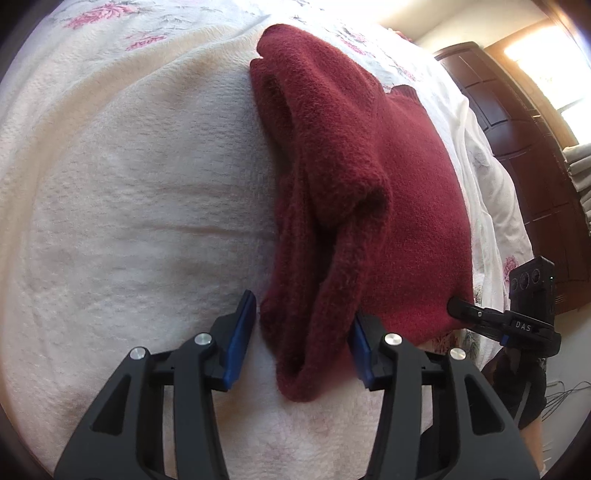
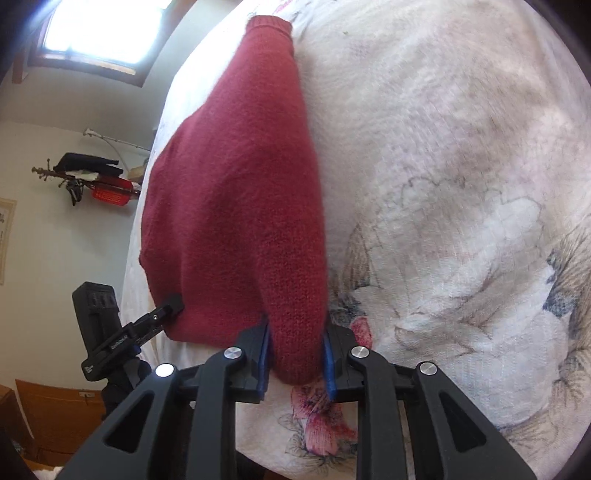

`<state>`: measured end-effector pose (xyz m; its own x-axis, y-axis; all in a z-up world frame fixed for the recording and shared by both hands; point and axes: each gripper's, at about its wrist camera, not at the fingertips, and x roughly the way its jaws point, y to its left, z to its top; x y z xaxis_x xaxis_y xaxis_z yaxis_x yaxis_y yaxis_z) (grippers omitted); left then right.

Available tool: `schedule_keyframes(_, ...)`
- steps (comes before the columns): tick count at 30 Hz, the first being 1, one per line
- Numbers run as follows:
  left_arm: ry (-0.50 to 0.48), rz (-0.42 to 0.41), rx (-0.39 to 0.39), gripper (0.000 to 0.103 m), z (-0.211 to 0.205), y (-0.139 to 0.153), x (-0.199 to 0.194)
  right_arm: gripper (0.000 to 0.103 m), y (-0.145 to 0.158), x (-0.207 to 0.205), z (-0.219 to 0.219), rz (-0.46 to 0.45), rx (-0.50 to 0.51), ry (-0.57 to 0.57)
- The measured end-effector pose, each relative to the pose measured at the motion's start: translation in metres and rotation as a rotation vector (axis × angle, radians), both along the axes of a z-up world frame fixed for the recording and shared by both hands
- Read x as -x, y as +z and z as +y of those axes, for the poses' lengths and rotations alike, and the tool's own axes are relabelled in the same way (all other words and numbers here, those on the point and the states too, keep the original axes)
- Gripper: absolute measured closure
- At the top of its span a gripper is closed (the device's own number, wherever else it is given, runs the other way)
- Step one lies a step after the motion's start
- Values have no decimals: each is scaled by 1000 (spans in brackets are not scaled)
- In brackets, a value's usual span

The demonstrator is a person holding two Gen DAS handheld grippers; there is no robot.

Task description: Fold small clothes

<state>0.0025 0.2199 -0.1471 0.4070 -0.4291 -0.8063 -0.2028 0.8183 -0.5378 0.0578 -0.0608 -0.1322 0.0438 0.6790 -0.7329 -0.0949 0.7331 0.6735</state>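
Note:
A dark red knitted sweater [image 1: 369, 166] lies on a white bed cover [image 1: 129, 203], doubled over lengthwise into thick folds. My left gripper [image 1: 304, 306] is open, its blue pads [image 1: 240, 339] standing either side of the near end of the folded edge. In the right wrist view the sweater [image 2: 240, 203] stretches away to its ribbed cuff. My right gripper [image 2: 296, 325] is shut on the sweater's near corner, and the cloth fills the gap between its pads. Each gripper shows in the other's view at the sweater's edge: the right gripper [image 1: 460, 306] and the left gripper [image 2: 173, 301].
The bed cover has pink and grey flower prints [image 2: 317, 424]. A dark wooden wardrobe [image 1: 517, 129] stands beyond the bed's right side. In the right wrist view a bright window [image 2: 99, 33] and a wall rack with dark items [image 2: 88, 173] lie off to the left.

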Motion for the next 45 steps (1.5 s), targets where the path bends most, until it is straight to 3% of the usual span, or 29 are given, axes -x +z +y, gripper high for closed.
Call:
schedule_keyframes(3,0,-3,-20,53,-2,2,3,78,-4,0,1,9,-11,-23)
schedule_keyframes(7,12,5,-57,46,-6,12,10,64,10,3,9,-21,33,-33)
schedule_keyframes(14,41,23,-139,34,-11,33,31,34,47,22,14,-150,232,-62)
schedule_keyframes(17,53,36,-188,28,-12,42,41,26,62,34,21,-199,320,-60)
schedule_keyframes(26,78,24,-271,25,-25,74,62,19,81,59,12,-278,431,-49)
schedule_keyframes(33,86,25,-337,14,-39,89,78,11,97,84,23,-342,494,-28)
schedule_keyframes(45,93,-23,-439,14,-51,121,102,4,130,111,43,-427,520,2)
